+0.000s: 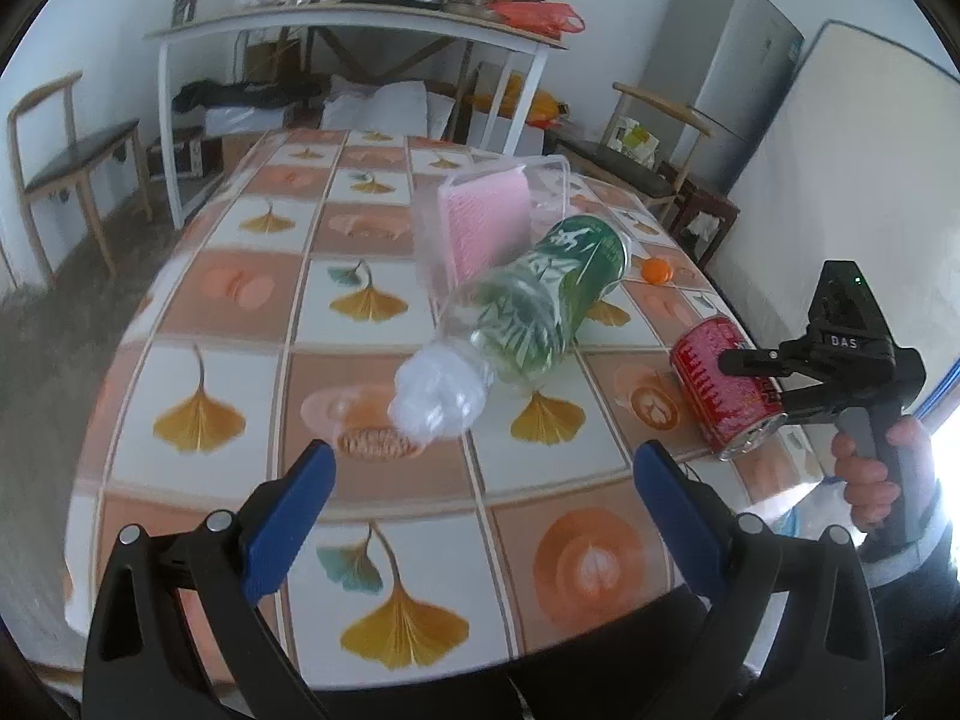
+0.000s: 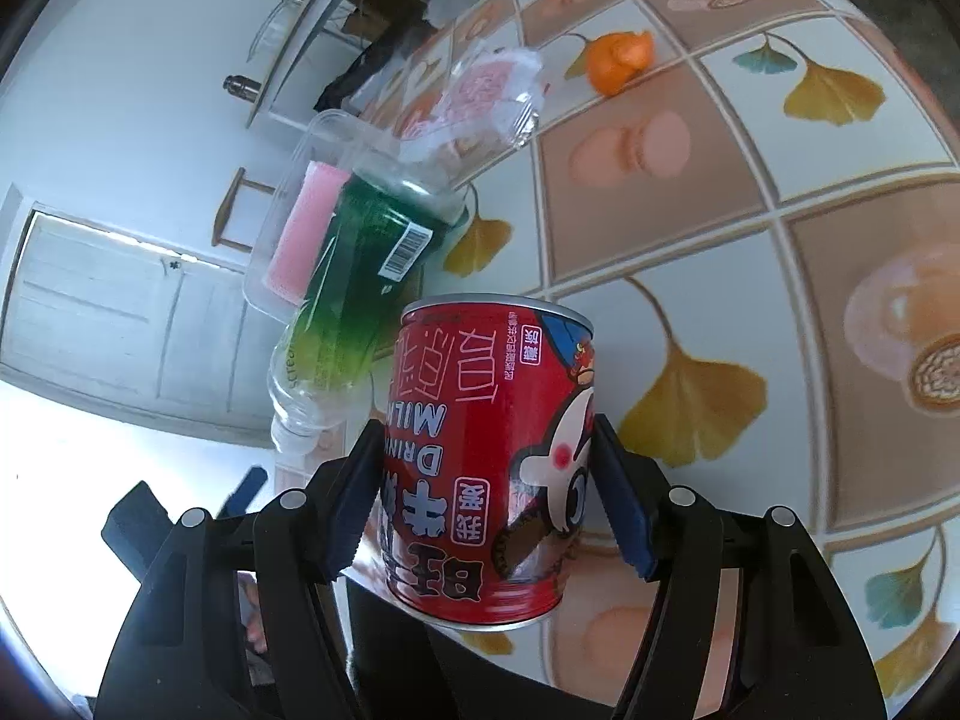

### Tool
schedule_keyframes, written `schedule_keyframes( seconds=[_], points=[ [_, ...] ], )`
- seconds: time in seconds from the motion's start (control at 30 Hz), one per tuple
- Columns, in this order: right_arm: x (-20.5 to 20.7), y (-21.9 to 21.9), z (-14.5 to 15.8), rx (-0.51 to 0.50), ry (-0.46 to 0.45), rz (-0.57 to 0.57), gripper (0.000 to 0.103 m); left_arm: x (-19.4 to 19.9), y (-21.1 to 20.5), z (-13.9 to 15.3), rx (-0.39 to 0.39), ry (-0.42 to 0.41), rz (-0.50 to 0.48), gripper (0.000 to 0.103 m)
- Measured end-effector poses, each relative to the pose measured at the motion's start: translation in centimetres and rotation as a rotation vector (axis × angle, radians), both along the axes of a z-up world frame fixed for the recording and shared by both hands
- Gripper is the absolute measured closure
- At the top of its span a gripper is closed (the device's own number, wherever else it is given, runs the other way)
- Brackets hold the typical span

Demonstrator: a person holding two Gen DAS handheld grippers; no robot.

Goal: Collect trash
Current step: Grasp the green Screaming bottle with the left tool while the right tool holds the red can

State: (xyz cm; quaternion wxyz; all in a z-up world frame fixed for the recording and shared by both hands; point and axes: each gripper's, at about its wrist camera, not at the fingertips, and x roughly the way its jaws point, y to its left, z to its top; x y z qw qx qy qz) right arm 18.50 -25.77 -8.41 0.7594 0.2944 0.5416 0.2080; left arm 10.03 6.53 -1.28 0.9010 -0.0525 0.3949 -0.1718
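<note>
While the right gripper (image 2: 487,483) clamps the red can (image 2: 489,462), the left gripper (image 1: 483,468) gapes empty; ahead of it the bottle (image 1: 528,312), plastic box (image 1: 498,210) and orange peel (image 1: 656,270) remain uncollected.

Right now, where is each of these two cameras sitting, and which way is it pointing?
Left wrist: on the left gripper, aimed down across the tiled table at the green-labelled plastic bottle; its open blue fingers show, plus the person's right hand.
Right wrist: on the right gripper, rolled sideways, close on the red milk drink can its pads grip.
Shared: can, bottle, clear container with pink pad, orange peel.
</note>
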Motion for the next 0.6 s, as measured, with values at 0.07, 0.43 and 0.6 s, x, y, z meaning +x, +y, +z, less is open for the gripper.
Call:
schedule_keyframes(
  seconds=[0.07, 0.43, 0.6],
  points=[
    [0.0, -0.1, -0.2, 0.015, 0.002, -0.001, 0.039, 1.0, -0.6, 0.6, 0.036, -0.028, -0.011, 0.006],
    [-0.1, 0.2, -0.3, 0.007, -0.026, 0.024, 0.039, 7.1, -3.2, -0.3, 0.205, -0.018, -0.059, 0.01],
    [-0.2, 0.4, -0.2, 0.004, -0.031, 0.022, 0.039, 6.6, -4.6, -1.6, 0.286, 0.021, -0.12, 0.031]
  ],
)
